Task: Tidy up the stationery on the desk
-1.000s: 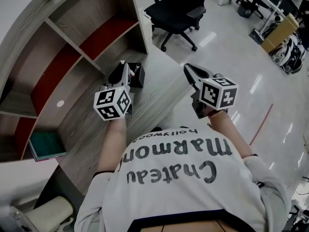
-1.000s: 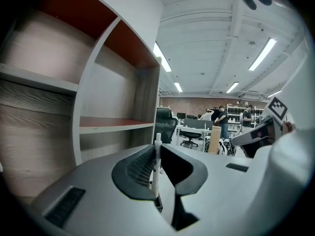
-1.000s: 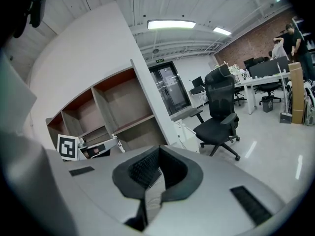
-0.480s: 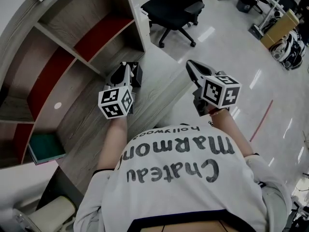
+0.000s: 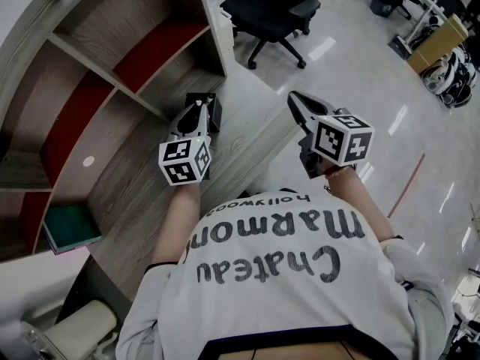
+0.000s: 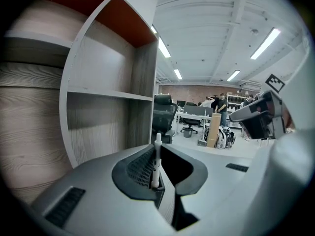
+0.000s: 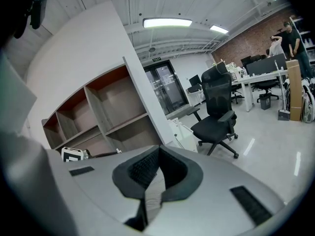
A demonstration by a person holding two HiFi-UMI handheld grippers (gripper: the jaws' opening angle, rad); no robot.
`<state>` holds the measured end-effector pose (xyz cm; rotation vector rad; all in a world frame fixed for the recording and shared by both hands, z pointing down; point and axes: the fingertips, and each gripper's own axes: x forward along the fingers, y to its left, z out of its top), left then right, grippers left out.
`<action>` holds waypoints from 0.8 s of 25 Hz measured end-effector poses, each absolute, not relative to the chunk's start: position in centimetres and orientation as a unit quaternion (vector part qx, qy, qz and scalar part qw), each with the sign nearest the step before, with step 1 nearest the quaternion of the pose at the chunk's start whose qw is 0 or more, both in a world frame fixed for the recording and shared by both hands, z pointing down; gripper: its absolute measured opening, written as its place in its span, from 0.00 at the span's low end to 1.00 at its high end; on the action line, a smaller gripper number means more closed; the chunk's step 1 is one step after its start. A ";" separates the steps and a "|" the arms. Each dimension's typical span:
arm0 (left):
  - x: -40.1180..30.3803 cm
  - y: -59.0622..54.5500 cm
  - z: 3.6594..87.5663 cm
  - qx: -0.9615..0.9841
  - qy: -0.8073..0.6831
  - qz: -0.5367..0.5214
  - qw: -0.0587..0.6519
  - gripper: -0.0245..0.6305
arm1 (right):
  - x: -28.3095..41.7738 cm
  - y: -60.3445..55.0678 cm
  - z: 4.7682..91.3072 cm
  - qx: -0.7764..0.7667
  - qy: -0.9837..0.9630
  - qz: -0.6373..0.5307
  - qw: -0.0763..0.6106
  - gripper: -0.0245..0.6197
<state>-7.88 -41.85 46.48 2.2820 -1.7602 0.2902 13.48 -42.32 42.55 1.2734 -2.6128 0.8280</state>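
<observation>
A white pen [image 6: 156, 162] stands upright between the jaws of my left gripper [image 6: 158, 156], which is shut on it. In the head view the left gripper [image 5: 196, 108] hangs just over a black pen holder [image 5: 211, 105] on the wooden desk [image 5: 142, 201], in front of the shelf compartments. The pen's lower end is hidden by the jaws. My right gripper [image 5: 294, 100] hovers beyond the desk's edge, over the floor, with its jaws together and nothing between them [image 7: 156, 167]. It also shows at the right of the left gripper view [image 6: 258, 119].
A curved wooden shelf unit [image 5: 112, 58] with red-backed compartments rises behind the desk. A green book [image 5: 69, 227] lies at the desk's left end. A black office chair [image 5: 274, 10] stands on the glossy floor beyond.
My left gripper has sunk with the pen toward the black pen holder and now covers more of it. The right gripper has stayed where it was.
</observation>
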 end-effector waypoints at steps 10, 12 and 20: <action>-7.4 -41.6 47.4 0.784 -0.595 0.116 0.138 0.12 | 13.0 -42.0 43.0 0.416 -0.863 0.279 0.065 0.05; -7.5 -41.7 47.7 0.782 -0.595 0.120 0.143 0.12 | 13.1 -42.0 43.1 0.417 -0.863 0.278 0.065 0.05; -7.6 -41.9 49.3 0.776 -0.596 0.141 0.152 0.12 | 13.5 -42.0 43.4 0.423 -0.859 0.282 0.065 0.05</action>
